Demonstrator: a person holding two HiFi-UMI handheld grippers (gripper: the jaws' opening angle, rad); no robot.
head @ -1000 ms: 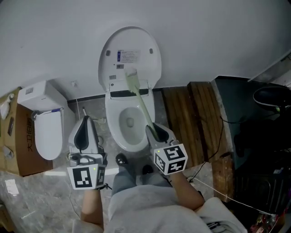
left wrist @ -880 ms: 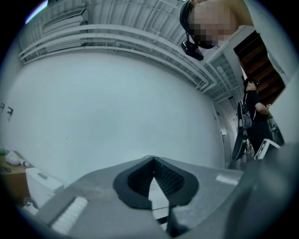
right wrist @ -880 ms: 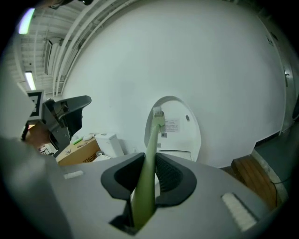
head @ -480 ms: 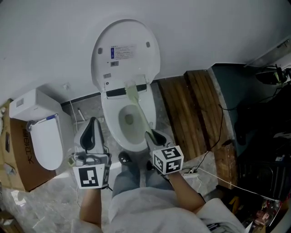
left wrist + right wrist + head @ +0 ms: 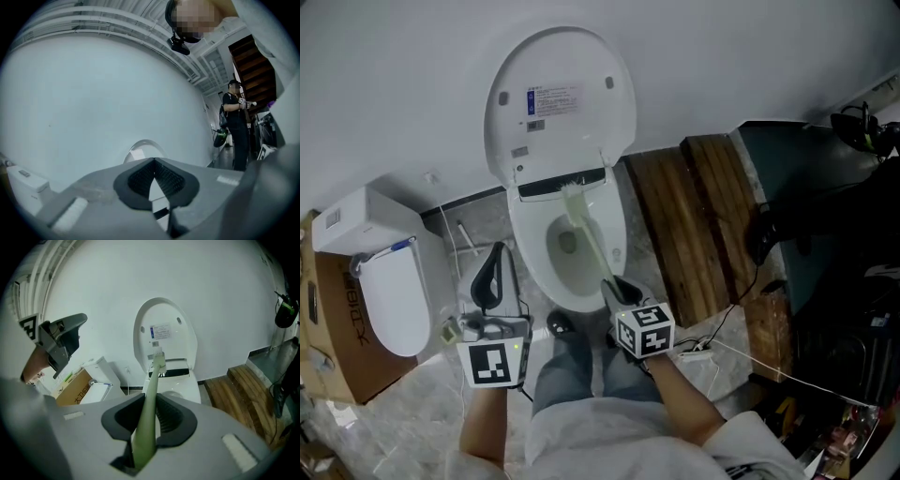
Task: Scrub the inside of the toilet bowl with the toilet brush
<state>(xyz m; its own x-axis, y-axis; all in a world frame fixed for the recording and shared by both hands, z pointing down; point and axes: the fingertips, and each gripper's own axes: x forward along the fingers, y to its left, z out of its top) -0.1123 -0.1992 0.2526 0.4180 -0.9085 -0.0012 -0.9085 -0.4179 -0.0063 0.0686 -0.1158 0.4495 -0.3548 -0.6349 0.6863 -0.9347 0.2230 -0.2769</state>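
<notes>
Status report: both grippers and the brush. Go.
Right gripper shut on toilet brush. Left gripper shut, empty, beside toilet bowl. Brush head at bowl's rear rim. Lid up, nothing blocking.

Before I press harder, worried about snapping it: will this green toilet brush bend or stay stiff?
Probably somewhat flexible: the toilet brush has a long, thin handle, held only near its end by the right gripper. It looks light. It may twist in the jaws, since the shaft is narrow and smooth-looking.
</notes>
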